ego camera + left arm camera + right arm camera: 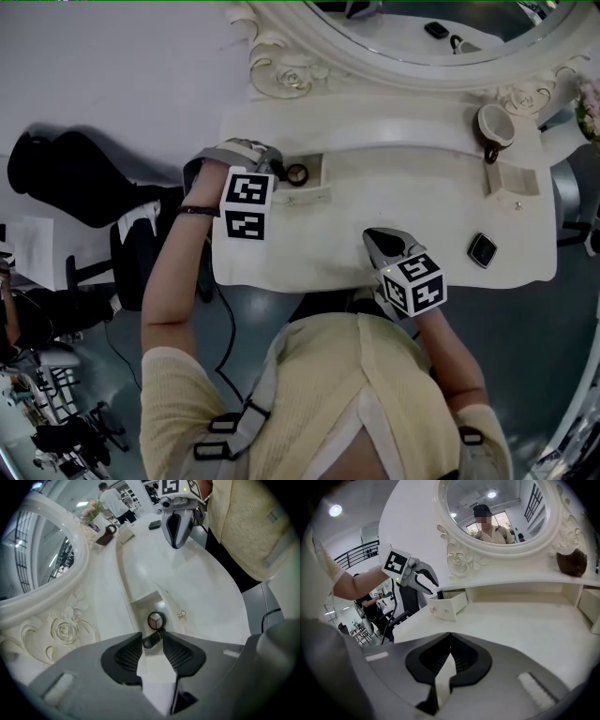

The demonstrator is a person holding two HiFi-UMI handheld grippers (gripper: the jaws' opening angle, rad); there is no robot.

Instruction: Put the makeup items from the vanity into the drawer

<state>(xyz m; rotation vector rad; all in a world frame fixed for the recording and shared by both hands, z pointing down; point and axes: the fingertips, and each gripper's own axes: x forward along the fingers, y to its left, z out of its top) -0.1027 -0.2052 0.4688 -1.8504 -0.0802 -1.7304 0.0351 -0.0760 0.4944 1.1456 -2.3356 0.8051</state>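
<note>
A small open drawer stands at the vanity's left, with a round compact lying inside it. My left gripper hovers over that drawer. In the left gripper view its jaws stand apart, and a short black tube lies slantwise between the tips, right above the round compact. A flat black compact rests on the tabletop at the right. My right gripper is shut and empty above the table's front middle; its own view shows the jaws closed together.
An oval mirror in a carved white frame rises behind the table. A dark cup sits on the right shelf, above a second small open drawer. A black office chair stands left of the vanity.
</note>
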